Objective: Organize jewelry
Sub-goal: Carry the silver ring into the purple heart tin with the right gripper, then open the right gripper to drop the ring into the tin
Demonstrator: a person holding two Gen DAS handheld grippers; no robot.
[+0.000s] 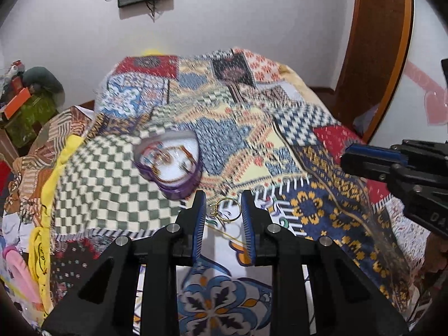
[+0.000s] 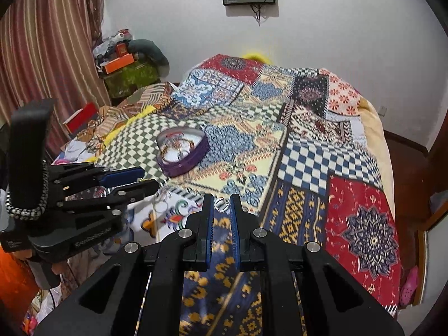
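My left gripper (image 1: 224,207) holds a thin gold ring (image 1: 228,209) between its blue-padded fingertips, just above the patchwork bedspread (image 1: 308,145); it also shows in the right wrist view (image 2: 140,180). My right gripper (image 2: 222,204) is closed on a small silver ring (image 2: 221,204) at its fingertips; it shows at the right of the left wrist view (image 1: 364,156). A heart-shaped purple jewelry box (image 1: 170,165) lies open on the bed ahead of both grippers, with several pieces inside; it also shows in the right wrist view (image 2: 182,151).
A thin gold chain (image 1: 224,233) lies on the bedspread under the left gripper. Cluttered boxes and bags (image 2: 126,64) stand beside the bed at the far left. A striped curtain (image 2: 47,42) hangs at left. A wooden bed frame (image 1: 375,56) rises at right.
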